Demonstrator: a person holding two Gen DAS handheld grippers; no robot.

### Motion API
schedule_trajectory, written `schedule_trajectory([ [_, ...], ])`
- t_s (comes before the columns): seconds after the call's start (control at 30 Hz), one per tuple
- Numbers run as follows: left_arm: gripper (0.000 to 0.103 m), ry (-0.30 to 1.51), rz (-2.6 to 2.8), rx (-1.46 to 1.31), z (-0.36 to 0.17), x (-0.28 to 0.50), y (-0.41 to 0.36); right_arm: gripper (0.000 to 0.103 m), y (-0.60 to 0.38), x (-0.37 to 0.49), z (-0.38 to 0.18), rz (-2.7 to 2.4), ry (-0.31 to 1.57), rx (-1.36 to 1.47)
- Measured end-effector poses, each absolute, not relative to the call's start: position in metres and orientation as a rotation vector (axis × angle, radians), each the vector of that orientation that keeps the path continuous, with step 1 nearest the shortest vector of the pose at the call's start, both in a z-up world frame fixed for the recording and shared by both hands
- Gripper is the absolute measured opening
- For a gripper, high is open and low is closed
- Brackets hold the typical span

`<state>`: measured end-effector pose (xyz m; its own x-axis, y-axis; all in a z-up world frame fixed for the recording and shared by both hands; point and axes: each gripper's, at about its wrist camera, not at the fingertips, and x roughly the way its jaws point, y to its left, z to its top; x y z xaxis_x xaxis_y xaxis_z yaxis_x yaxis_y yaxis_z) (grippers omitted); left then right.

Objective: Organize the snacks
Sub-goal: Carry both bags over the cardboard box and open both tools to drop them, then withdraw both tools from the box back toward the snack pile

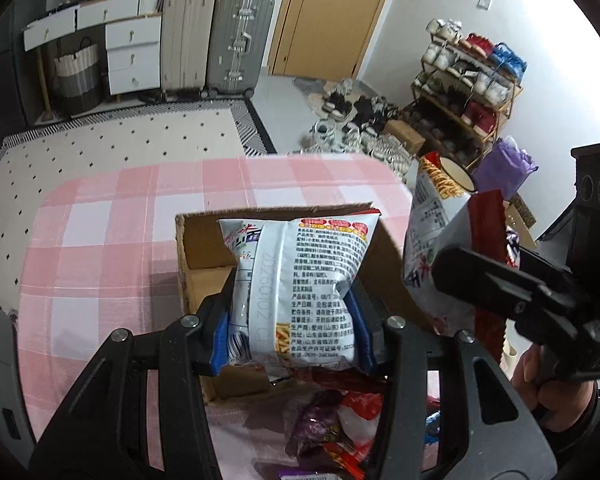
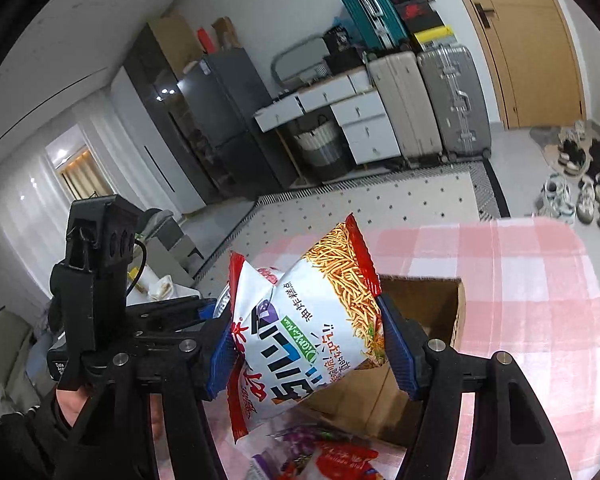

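My left gripper (image 1: 292,332) is shut on a white snack bag (image 1: 300,284), its printed back facing me, held above an open cardboard box (image 1: 204,256) on the pink checked tablecloth (image 1: 112,216). My right gripper (image 2: 308,348) is shut on a second white and red noodle-snack bag (image 2: 300,328), lifted near the same cardboard box (image 2: 428,304). In the left wrist view that second bag (image 1: 436,216) and the right gripper's black body (image 1: 512,292) hang to the right of the box. A heap of loose snack packets (image 1: 340,420) lies on the cloth below both grippers.
A person's hand (image 1: 548,392) holds the right gripper's handle. Beyond the table lie a dotted rug (image 1: 120,140), suitcases (image 1: 236,48), a white drawer unit (image 1: 134,56), a shoe rack (image 1: 464,88) and shoes on the floor (image 1: 356,120). A purple bag (image 1: 504,168) sits at the right.
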<state>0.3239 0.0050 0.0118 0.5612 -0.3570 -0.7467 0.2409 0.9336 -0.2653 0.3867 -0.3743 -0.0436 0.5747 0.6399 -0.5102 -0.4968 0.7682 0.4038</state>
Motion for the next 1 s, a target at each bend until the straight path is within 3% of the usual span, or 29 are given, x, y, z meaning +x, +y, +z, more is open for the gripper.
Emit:
schedule_trajectory([
  [0.43,0.047,0.987,-0.348,-0.095,-0.054,0.353,-0.018,0.067,-0.38,0.421,-0.108,0.618,0.775,0.232],
  [0.5,0.054,0.988,-0.334,-0.084,-0.057,0.357,-0.02,0.07,-0.381,0.423,-0.111,0.618,0.778,0.232],
  [0.6,0.076,0.994,-0.301,-0.078,-0.059,0.359,-0.019,0.081,-0.383,0.423,-0.11,0.605,0.768,0.226],
  [0.63,0.079,0.983,-0.304,-0.088,-0.057,0.358,-0.018,0.081,-0.384,0.422,-0.108,0.603,0.758,0.226],
  [1.0,0.082,0.897,-0.264,-0.106,-0.02,0.304,-0.001,0.081,-0.404,0.384,-0.066,0.575,0.661,0.232],
])
